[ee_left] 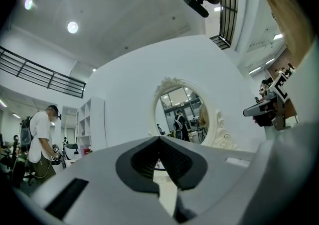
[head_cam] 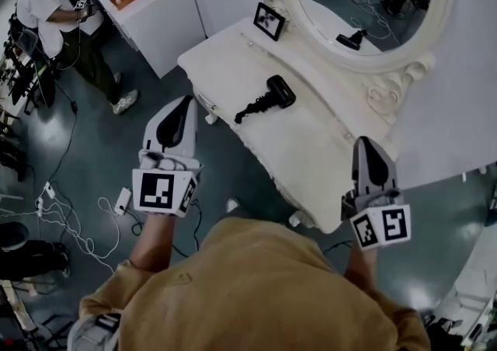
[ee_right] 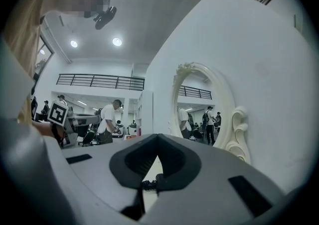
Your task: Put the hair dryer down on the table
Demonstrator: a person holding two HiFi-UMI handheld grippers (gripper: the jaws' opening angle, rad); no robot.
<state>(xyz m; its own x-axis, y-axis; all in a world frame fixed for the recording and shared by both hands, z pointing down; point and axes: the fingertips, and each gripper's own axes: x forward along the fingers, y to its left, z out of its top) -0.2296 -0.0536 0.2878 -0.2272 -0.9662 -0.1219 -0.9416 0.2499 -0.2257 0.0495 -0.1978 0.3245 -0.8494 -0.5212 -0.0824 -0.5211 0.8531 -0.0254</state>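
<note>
Jaws clenched shut and empty on both tools: the left gripper (head_cam: pixel 180 109) hangs off the front left edge of a white dressing table (head_cam: pixel 311 147), the right gripper (head_cam: pixel 366 147) over its front right corner. One black hair dryer (head_cam: pixel 268 97) lies flat on the tabletop toward the left end, between the front edge and the single oval mirror (head_cam: pixel 404 70), apart from both grippers. One small framed picture (head_cam: pixel 269 21) stands at the back left corner.
</note>
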